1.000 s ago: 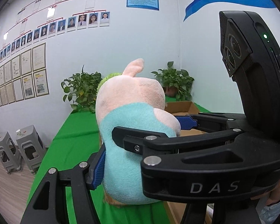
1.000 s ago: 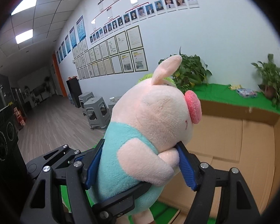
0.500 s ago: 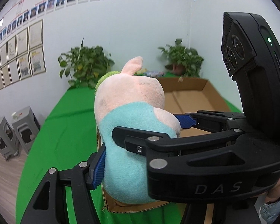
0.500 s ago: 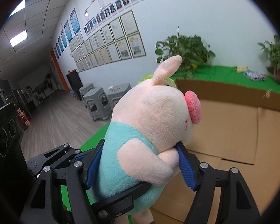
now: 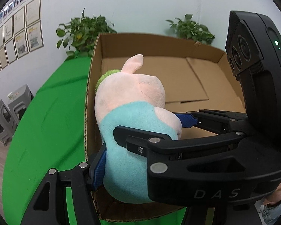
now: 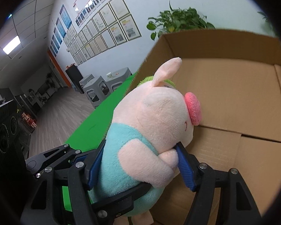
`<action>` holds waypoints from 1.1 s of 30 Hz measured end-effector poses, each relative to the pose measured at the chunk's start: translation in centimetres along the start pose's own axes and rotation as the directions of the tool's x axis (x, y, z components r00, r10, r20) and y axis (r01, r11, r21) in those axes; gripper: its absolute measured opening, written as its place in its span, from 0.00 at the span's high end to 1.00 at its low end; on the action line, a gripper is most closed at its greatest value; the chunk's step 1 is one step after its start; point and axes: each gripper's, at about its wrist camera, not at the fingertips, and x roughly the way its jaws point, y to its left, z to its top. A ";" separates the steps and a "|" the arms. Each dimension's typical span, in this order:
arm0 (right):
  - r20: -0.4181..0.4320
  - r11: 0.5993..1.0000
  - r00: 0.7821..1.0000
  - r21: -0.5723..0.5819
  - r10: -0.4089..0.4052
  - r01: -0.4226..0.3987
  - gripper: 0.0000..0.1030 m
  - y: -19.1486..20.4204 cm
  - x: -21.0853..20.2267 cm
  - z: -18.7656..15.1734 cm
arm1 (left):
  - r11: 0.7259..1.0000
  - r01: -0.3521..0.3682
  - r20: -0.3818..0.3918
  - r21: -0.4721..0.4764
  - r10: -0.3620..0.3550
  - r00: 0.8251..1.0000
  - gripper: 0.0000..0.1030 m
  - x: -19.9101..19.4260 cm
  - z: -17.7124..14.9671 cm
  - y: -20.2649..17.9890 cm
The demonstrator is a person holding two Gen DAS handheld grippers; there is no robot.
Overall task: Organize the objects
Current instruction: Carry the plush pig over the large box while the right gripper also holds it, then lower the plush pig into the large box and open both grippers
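Observation:
A pink plush pig in a light blue shirt (image 5: pixel 129 131) is held upright over the near left corner of an open cardboard box (image 5: pixel 178 78). My left gripper (image 5: pixel 140 142) and my right gripper (image 6: pixel 140 165) are both shut on the plush pig's (image 6: pixel 149 131) body, their fingers crossing each other. Blue pads (image 6: pixel 185 168) press into its sides. The box's brown floor and flaps (image 6: pixel 234 101) lie right behind the pig. The pig's feet are hidden by the grippers.
The box stands on a table with a green cloth (image 5: pixel 46 123). Potted plants (image 5: pixel 84 31) stand behind the box by the white wall. Grey stools (image 6: pixel 97 91) stand on the floor left of the table.
Both grippers have carried the pig forward and down toward the box. The box now fills the view behind the pig, with the pig at its near left corner.

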 end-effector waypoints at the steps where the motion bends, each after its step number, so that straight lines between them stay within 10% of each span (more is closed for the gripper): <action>1: -0.009 1.000 1.000 -0.001 0.003 -0.003 0.33 -0.1 0.4 -0.2 | 1.000 -0.006 -0.006 0.005 0.006 1.000 0.40 0.3 -0.8 0.1; 25: -0.015 0.987 0.993 -0.111 -0.115 0.112 0.33 1.3 1.3 -1.4 | 0.997 -0.014 0.000 -0.075 0.014 1.000 0.41 -6.9 -8.8 1.0; 33: -0.035 0.994 0.994 -0.035 -0.107 0.106 0.14 1.4 -0.7 -0.4 | 0.997 -0.034 0.009 -0.069 0.035 0.999 0.41 -8.1 -8.8 1.2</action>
